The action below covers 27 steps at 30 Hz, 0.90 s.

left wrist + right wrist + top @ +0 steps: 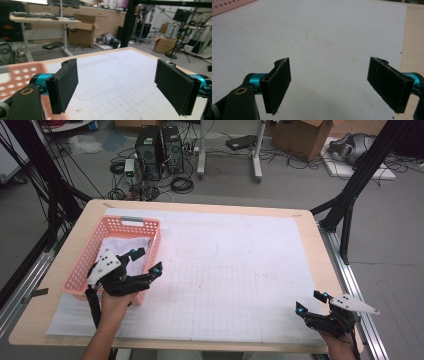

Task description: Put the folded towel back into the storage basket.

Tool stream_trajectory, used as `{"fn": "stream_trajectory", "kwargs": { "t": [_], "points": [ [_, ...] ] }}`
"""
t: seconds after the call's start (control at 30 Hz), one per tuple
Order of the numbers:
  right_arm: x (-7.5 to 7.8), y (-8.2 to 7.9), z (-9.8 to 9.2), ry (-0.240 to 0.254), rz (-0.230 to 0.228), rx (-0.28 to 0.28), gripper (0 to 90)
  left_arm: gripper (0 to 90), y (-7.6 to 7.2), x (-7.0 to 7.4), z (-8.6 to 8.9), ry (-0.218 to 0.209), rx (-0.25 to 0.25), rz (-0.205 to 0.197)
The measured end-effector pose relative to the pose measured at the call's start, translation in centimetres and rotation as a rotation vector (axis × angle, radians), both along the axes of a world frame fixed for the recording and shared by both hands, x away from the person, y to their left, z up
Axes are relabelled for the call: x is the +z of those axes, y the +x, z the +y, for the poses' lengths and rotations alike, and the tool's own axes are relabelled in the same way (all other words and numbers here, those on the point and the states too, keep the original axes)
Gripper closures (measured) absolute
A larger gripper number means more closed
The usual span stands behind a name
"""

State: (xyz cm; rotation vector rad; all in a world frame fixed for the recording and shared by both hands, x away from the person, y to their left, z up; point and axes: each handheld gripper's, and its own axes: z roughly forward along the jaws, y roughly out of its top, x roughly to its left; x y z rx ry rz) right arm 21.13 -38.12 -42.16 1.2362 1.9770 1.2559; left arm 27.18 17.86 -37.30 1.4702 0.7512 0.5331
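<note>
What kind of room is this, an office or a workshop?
Most likely a lab or workshop: computer towers and loose cables sit on the floor, opened cardboard boxes stand about, and black frame struts flank the table.

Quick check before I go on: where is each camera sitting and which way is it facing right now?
High view: above the person's side, looking forward and down on the table; both forearms, left hand-held gripper, right hand-held gripper.
Left gripper view: on that gripper, looking across the white mat toward the room; open jaws.
Right gripper view: on that gripper, facing the mat; open jaws.
Shared: the pink basket and mat.
</note>
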Motion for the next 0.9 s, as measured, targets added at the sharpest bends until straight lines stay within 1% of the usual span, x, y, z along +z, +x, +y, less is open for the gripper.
{"fn": "stream_trajectory", "kwargs": {
  "t": [0.07,0.1,0.2,0.27,0.33,0.43,0.47,0.53,0.6,0.63,0.73,0.77,0.9],
  "points": [
    [0.0,-0.1,-0.1,0.007,-0.005,-0.003,18.0,19.4,-0.3,0.0,-0.7,0.003,-0.009,-0.006],
    [0.0,-0.1,-0.2,0.007,-0.005,-0.004,18.0,19.4,-0.4,0.0,-1.2,-0.014,-0.020,-0.005],
    [-0.2,-0.1,-0.5,0.010,-0.004,-0.009,18.0,19.4,-0.8,-0.2,-2.5,-0.020,-0.046,-0.003],
    [-0.2,0.0,-0.6,0.010,-0.002,-0.011,18.0,19.4,-1.3,-0.6,-3.4,-0.004,-0.058,-0.001],
    [-0.1,0.1,-0.5,0.010,-0.010,-0.011,18.0,19.4,-1.7,-1.2,-4.4,0.025,-0.061,-0.009],
    [0.1,0.0,-0.4,0.011,-0.012,-0.010,18.0,19.3,-2.1,-2.2,-5.3,0.041,-0.085,0.008],
    [0.1,0.0,-0.4,0.010,-0.016,-0.008,18.0,19.4,-2.2,-2.5,-5.5,0.047,-0.087,0.014],
    [0.1,-0.1,-0.2,0.009,-0.015,-0.004,18.0,19.3,-2.2,-3.0,-5.8,0.043,-0.089,0.032],
    [0.0,-0.1,-0.1,-0.004,-0.013,0.004,18.0,19.3,-2.3,-3.4,-6.0,0.051,-0.094,0.032],
    [0.0,-0.2,0.0,-0.004,-0.007,0.003,18.0,19.4,-2.3,-3.5,-6.1,0.051,-0.100,0.035],
    [0.1,-0.2,0.0,-0.001,-0.011,0.003,18.0,19.5,-2.5,-3.8,-6.3,0.058,-0.119,0.036],
    [0.1,-0.2,0.0,0.001,-0.015,0.001,18.0,19.5,-2.6,-3.9,-6.4,0.059,-0.123,0.038],
    [0.0,-0.2,0.0,0.001,-0.008,0.003,18.0,19.5,-2.6,-4.2,-6.8,0.070,-0.132,0.040]
  ]
}}
